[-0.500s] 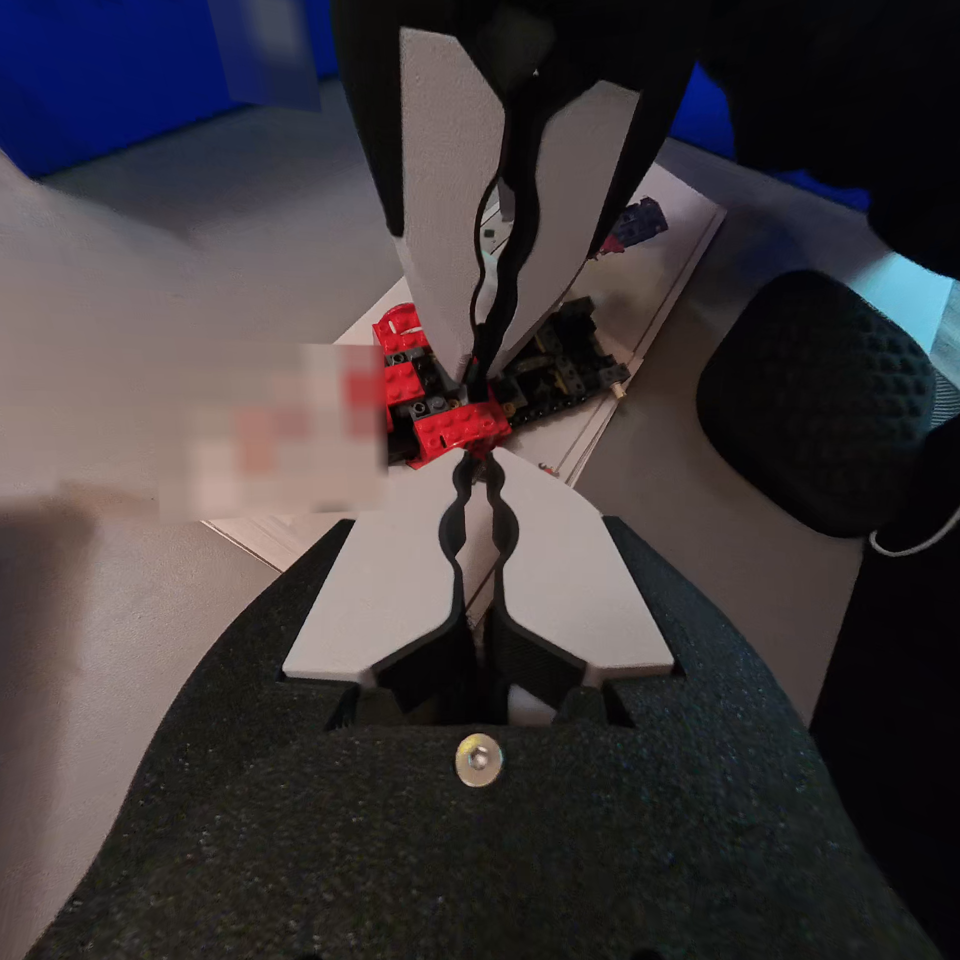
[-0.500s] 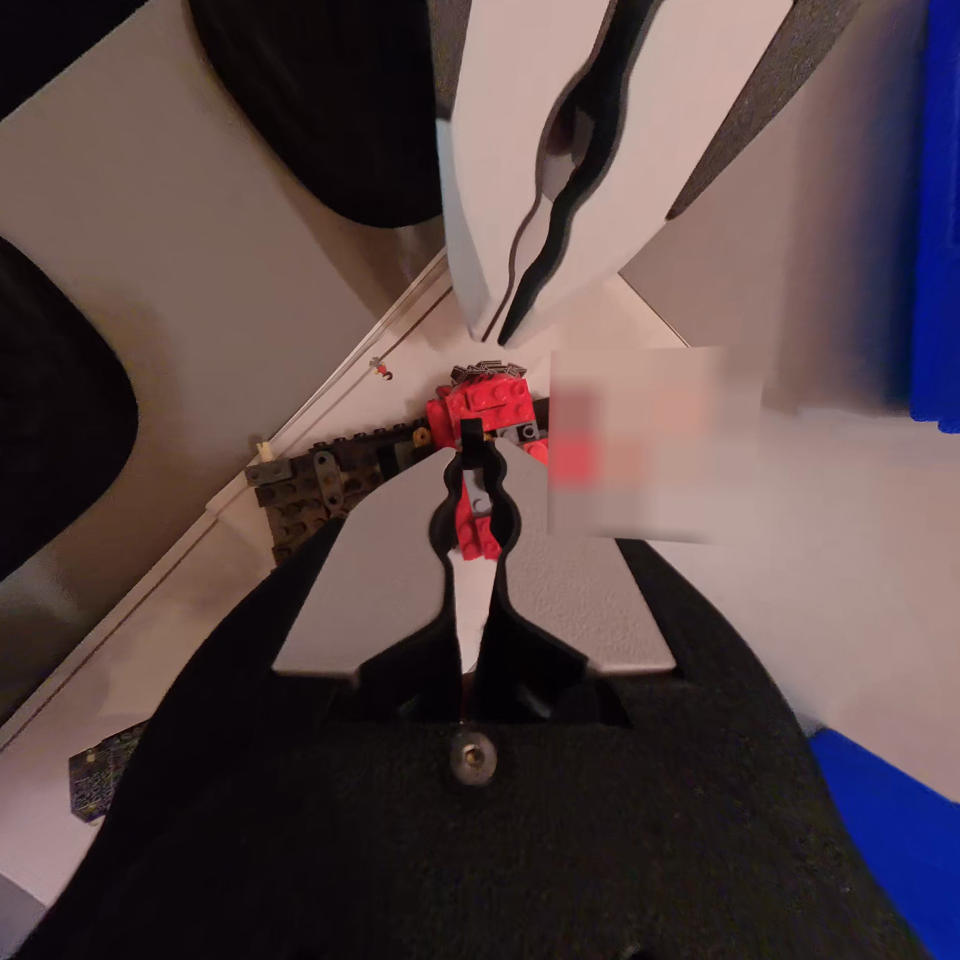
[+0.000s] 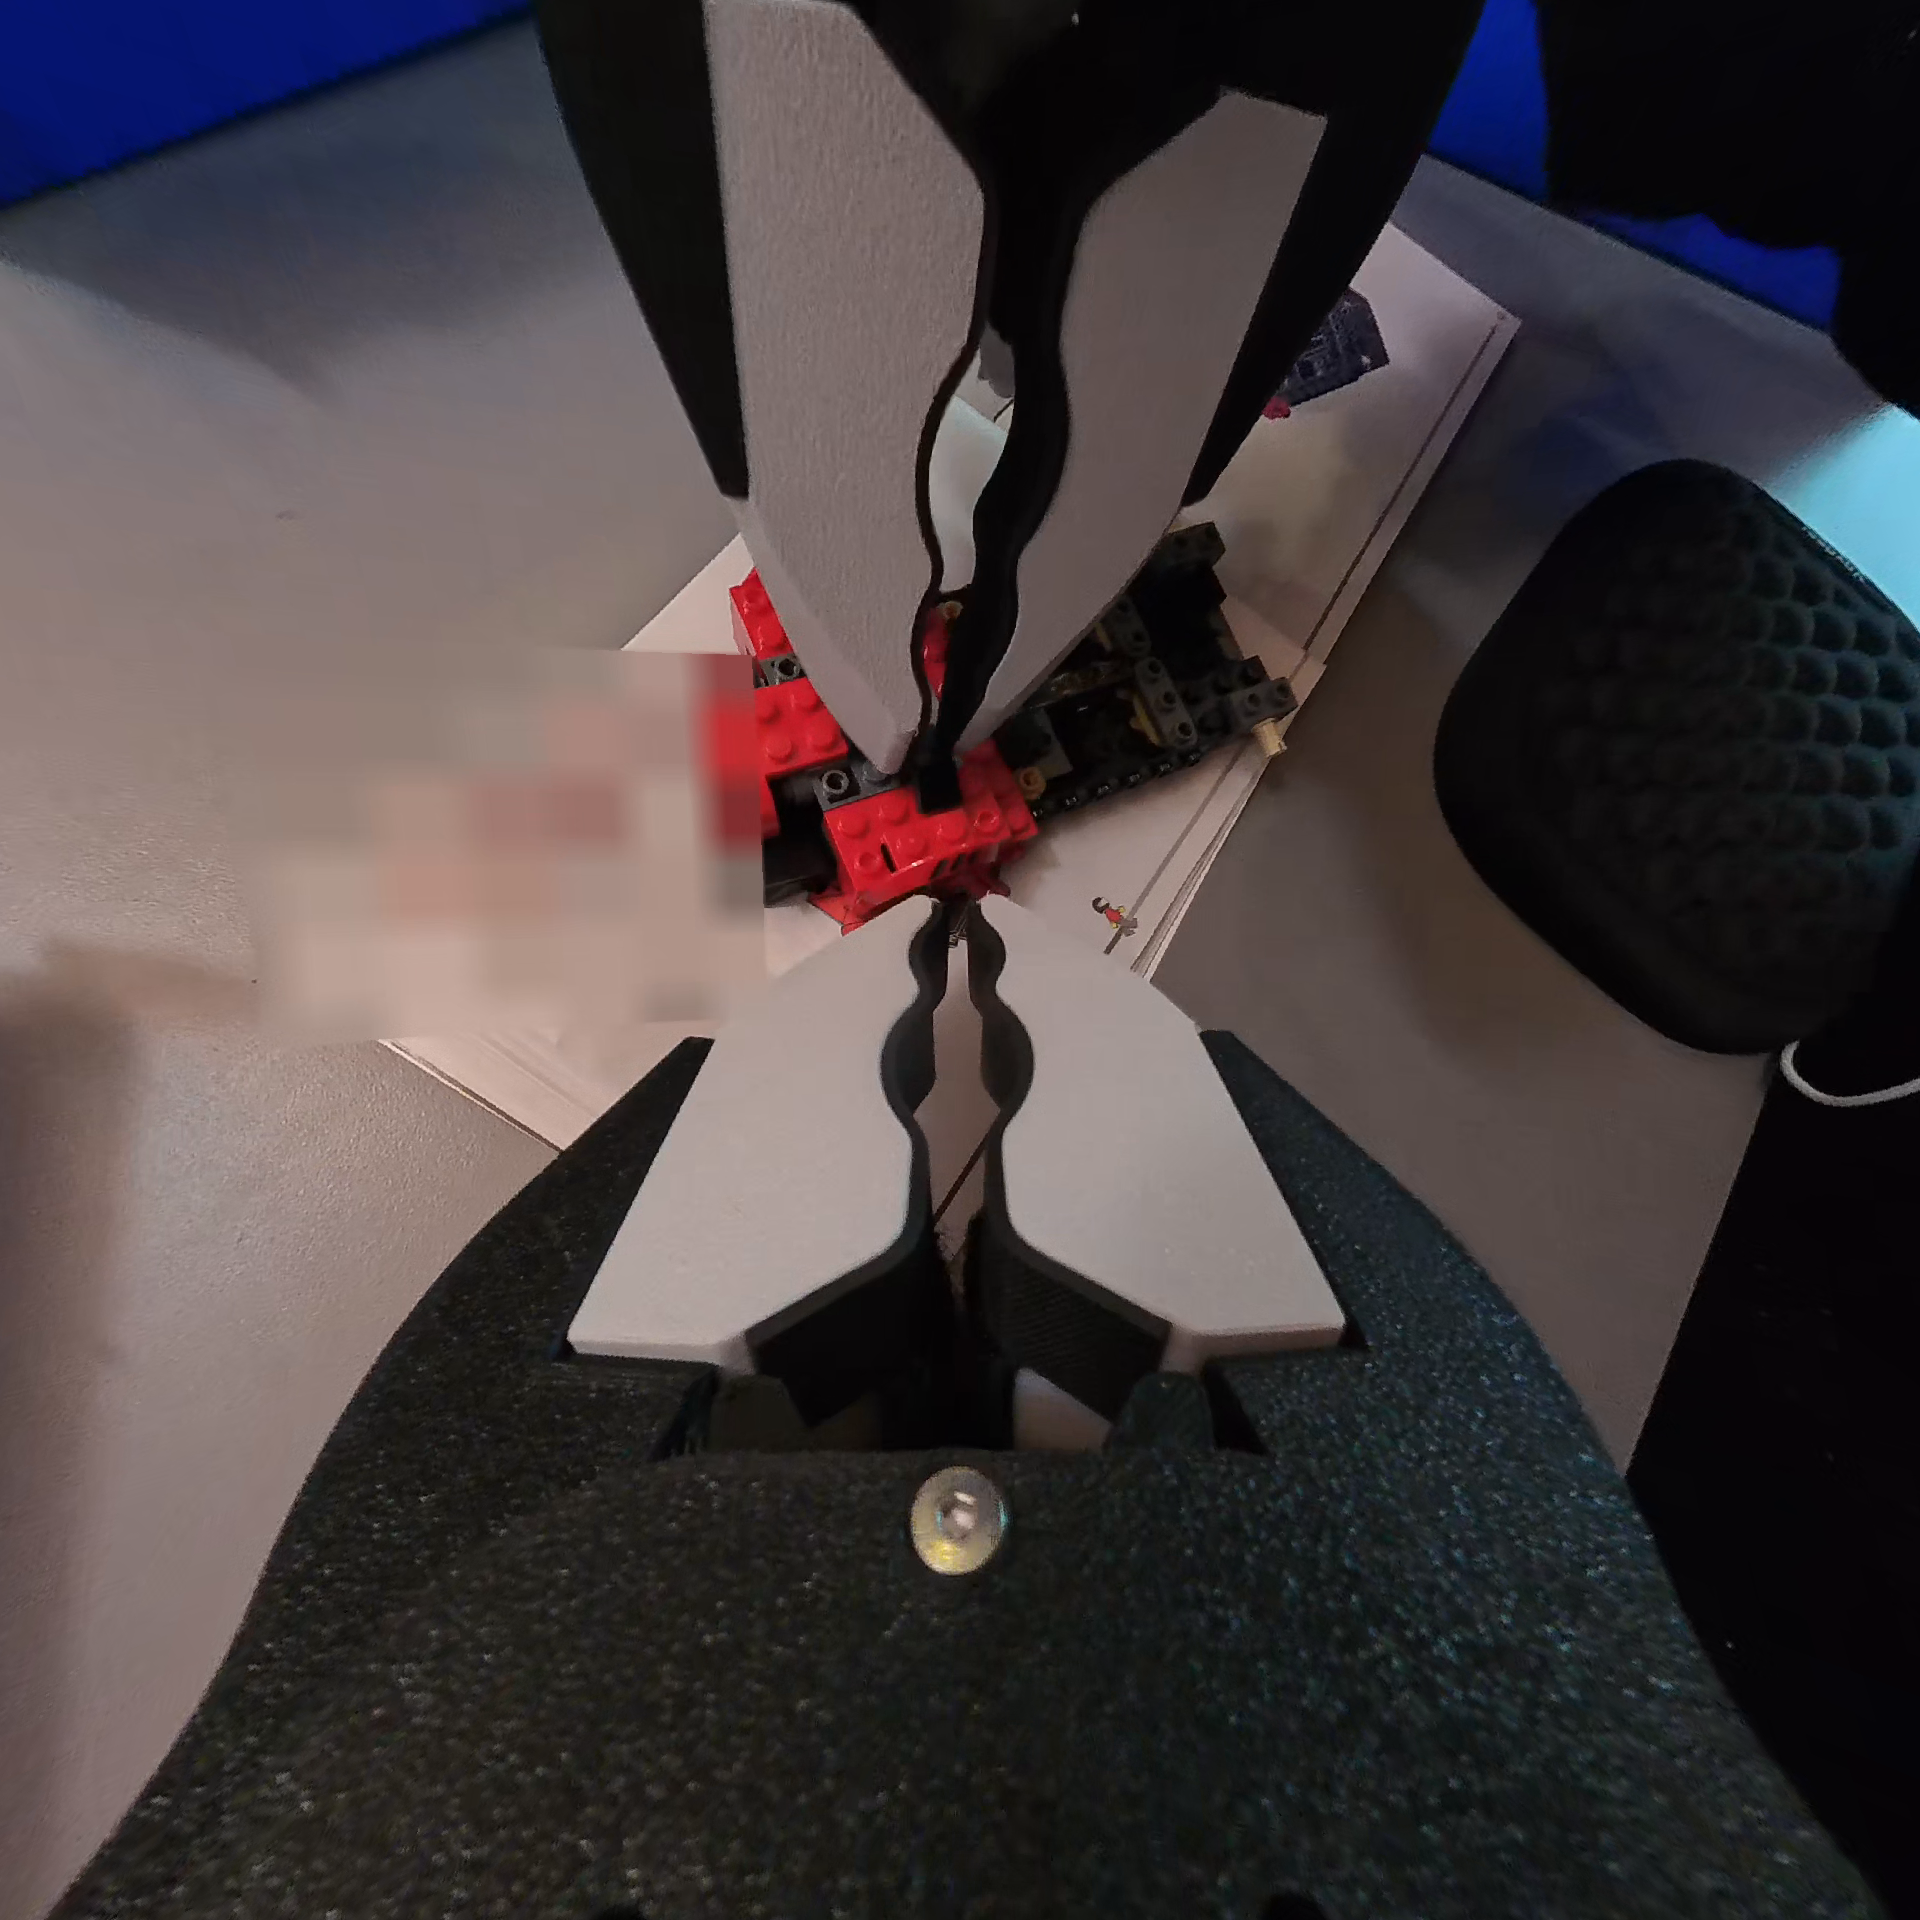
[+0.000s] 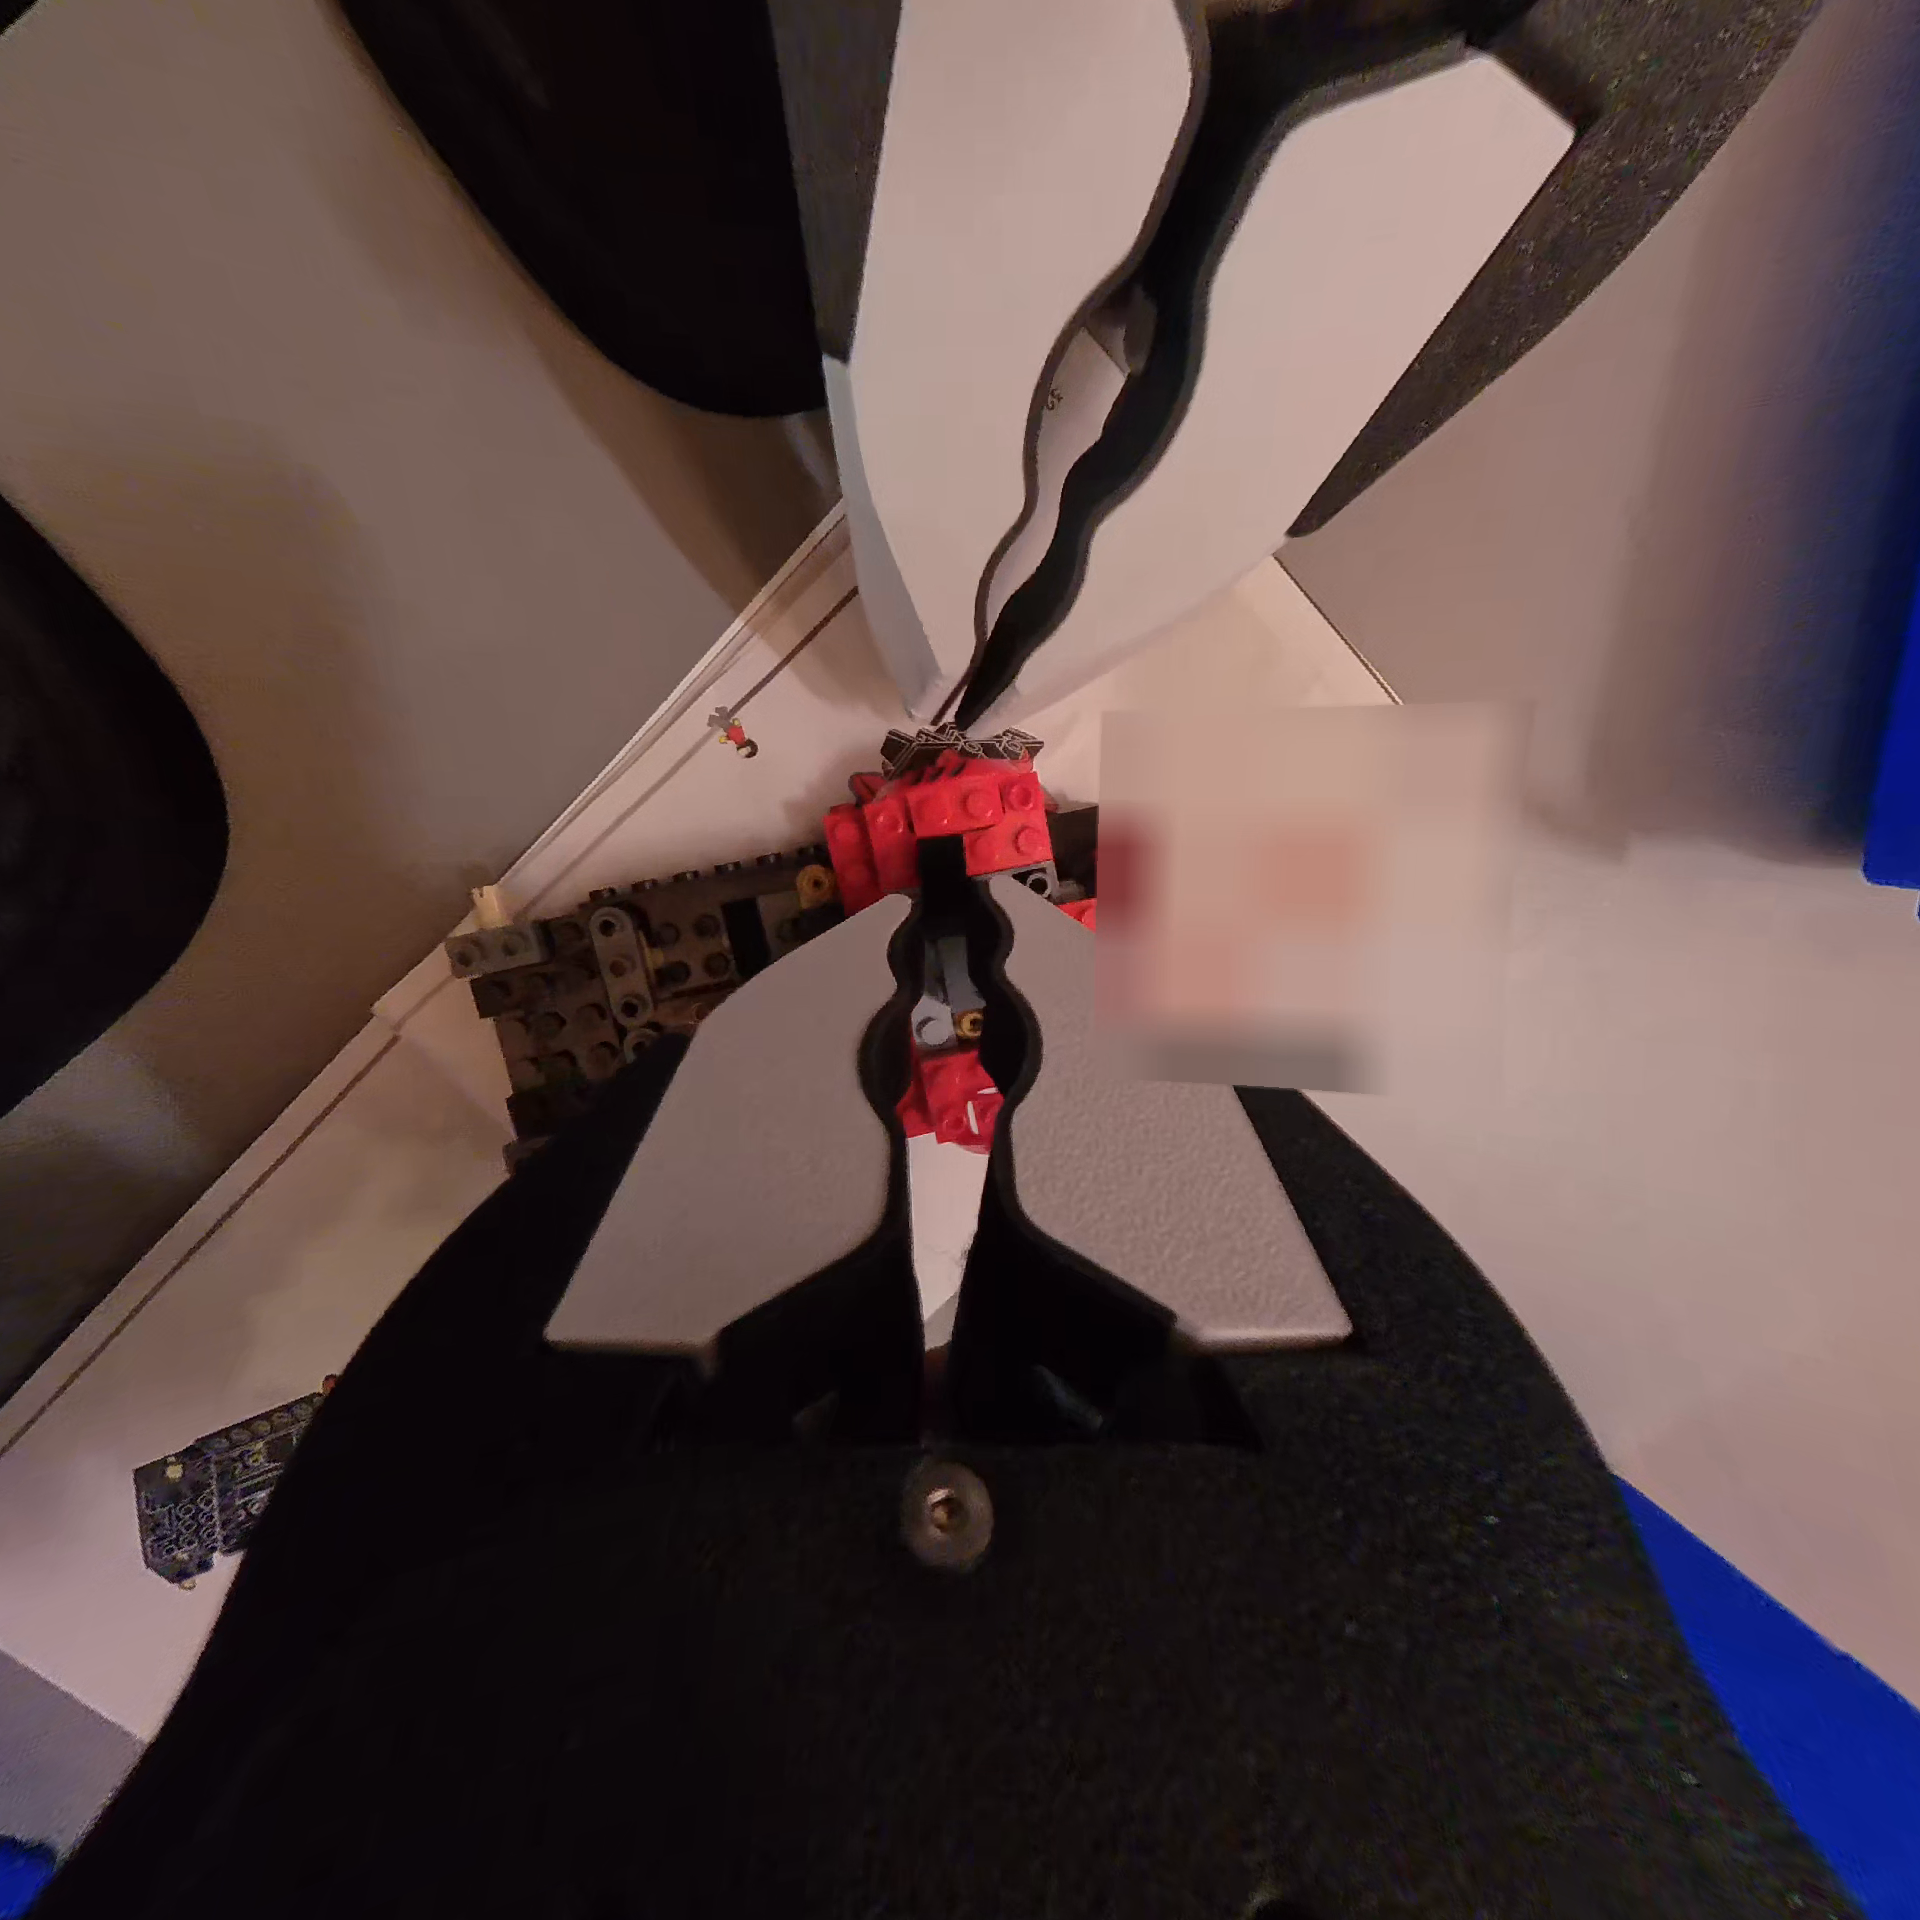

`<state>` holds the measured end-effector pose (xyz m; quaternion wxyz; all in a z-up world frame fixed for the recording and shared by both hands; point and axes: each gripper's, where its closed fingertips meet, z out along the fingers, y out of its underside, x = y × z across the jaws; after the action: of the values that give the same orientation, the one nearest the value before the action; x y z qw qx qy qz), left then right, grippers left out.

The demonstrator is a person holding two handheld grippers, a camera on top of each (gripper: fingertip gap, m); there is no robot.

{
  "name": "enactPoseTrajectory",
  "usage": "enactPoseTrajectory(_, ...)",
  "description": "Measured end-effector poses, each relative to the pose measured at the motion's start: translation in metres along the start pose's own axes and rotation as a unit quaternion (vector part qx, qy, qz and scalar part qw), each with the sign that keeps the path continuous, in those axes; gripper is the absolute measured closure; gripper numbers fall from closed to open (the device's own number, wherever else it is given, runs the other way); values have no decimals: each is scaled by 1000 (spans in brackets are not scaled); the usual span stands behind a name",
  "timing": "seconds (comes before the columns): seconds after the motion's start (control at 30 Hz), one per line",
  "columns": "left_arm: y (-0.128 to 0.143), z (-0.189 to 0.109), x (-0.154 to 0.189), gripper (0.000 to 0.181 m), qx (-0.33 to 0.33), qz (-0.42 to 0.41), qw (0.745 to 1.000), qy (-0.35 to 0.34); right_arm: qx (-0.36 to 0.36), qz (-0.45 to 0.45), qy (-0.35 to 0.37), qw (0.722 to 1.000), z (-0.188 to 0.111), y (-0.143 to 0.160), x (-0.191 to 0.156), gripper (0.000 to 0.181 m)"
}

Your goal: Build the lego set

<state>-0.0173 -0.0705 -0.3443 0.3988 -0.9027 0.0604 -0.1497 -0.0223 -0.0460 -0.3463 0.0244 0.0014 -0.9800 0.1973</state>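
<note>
Pinching a small black piece (image 4: 940, 868) over the lego model (image 3: 914, 831), right gripper (image 4: 948, 906) fingers closed on it, left gripper (image 3: 954, 914) fingers nipping the model's edge, booklet (image 3: 1382, 499) drawing clearest in right view

A pale grey table (image 3: 343, 436) carried everything. An open white instruction booklet (image 3: 1382, 447) lay flat on it, set at a slant to the table's edges, with small printed pictures on its pages. On the booklet, not on the bare surface, rested a red and black lego model (image 3: 914, 831), its black studded part (image 4: 592, 977) reaching to the booklet's edge. A black rounded pad with a dimpled surface (image 3: 1704, 748) sat on the table just beside the booklet. Blue showed beyond the table's far edge.
</note>
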Motion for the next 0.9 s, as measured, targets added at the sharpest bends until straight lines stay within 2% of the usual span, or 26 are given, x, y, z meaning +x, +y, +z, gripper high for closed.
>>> enactPoseTrajectory(0.23,-1,0,0,179,1,7,1000,-4,-19,-6,-3,1000,0,1,1,174)
enactPoseTrajectory(0.4,-19,-5,5,179,55,46,997,-3,-34,-19,-10,999,0,1,1,174)
enactPoseTrajectory(0.57,-17,9,2,178,18,84,996,-23,-40,-29,-20,999,1,1,1,174)
enactPoseTrajectory(0.9,-19,14,-5,181,14,92,994,-49,-22,-32,-15,999,0,2,1,174)
